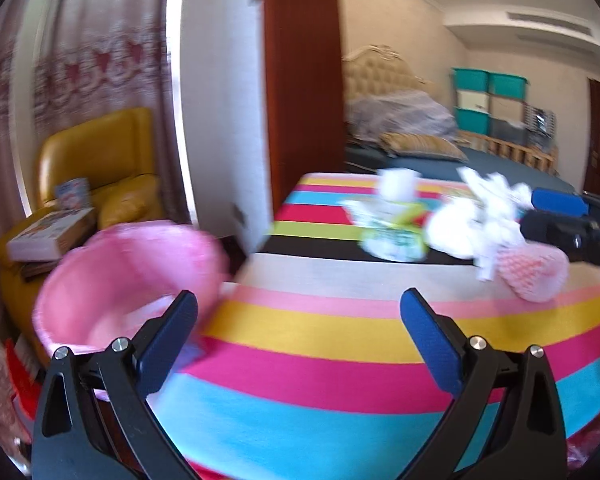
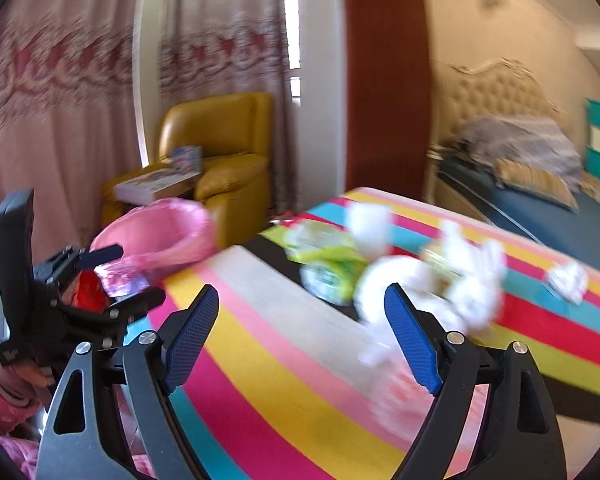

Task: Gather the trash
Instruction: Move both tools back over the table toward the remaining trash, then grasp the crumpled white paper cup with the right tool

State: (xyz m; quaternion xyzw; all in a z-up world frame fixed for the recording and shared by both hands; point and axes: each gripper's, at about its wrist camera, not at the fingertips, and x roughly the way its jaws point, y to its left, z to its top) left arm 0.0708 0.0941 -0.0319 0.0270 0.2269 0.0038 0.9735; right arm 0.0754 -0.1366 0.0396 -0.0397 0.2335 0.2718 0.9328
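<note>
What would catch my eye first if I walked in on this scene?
Probably the striped tablecloth, loud bands of pink, yellow and blue filling the foreground. Next, the heap of white crumpled paper and a green wrapper at its far side, and the pink bin off its left edge, before a yellow armchair.

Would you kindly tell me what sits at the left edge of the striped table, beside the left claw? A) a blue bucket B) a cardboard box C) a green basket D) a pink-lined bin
D: a bin lined with a pink bag stands at the table's left edge, close by the open left claw.
</note>
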